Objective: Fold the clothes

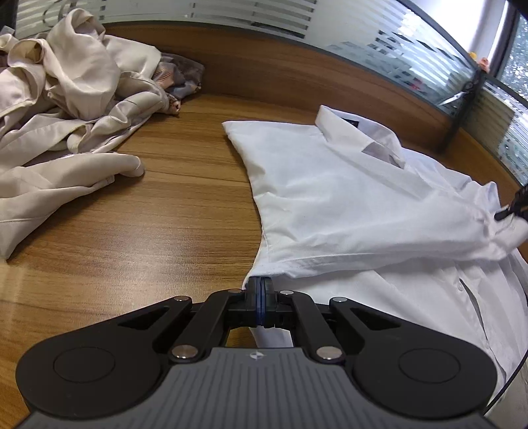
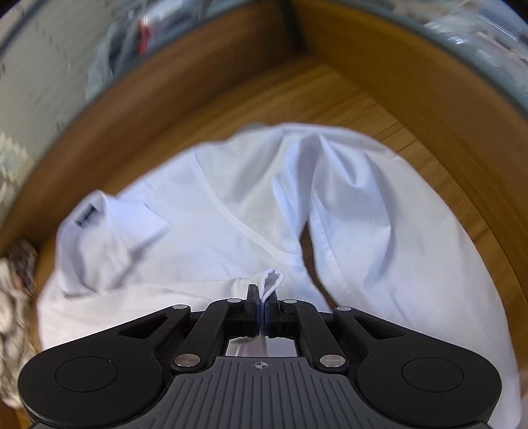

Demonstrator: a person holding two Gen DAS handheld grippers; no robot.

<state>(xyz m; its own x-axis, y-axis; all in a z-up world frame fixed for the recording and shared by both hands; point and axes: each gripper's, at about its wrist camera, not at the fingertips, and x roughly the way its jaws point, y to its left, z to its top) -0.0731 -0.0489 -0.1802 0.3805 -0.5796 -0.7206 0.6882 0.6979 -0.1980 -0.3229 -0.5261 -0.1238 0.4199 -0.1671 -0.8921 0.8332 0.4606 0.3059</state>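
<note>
A white collared shirt (image 1: 346,198) lies spread on the wooden table (image 1: 165,214), its collar toward the far side. My left gripper (image 1: 260,288) is shut at the shirt's near left edge, and white cloth runs in between its pads. In the right wrist view the same shirt (image 2: 231,214) fills the middle, blurred by motion. My right gripper (image 2: 263,297) is shut on a small fold of a white sleeve hem (image 2: 272,279). The right gripper's dark tip (image 1: 513,206) also shows at the right border of the left wrist view, pinching the sleeve and drawing it across the shirt.
A heap of crumpled beige garments (image 1: 66,99) covers the table's left side, with a patterned cloth (image 1: 180,74) behind it. A raised wooden rim (image 1: 297,66) and a frosted glass partition (image 1: 231,13) border the far side. Bare wood lies between the heap and the shirt.
</note>
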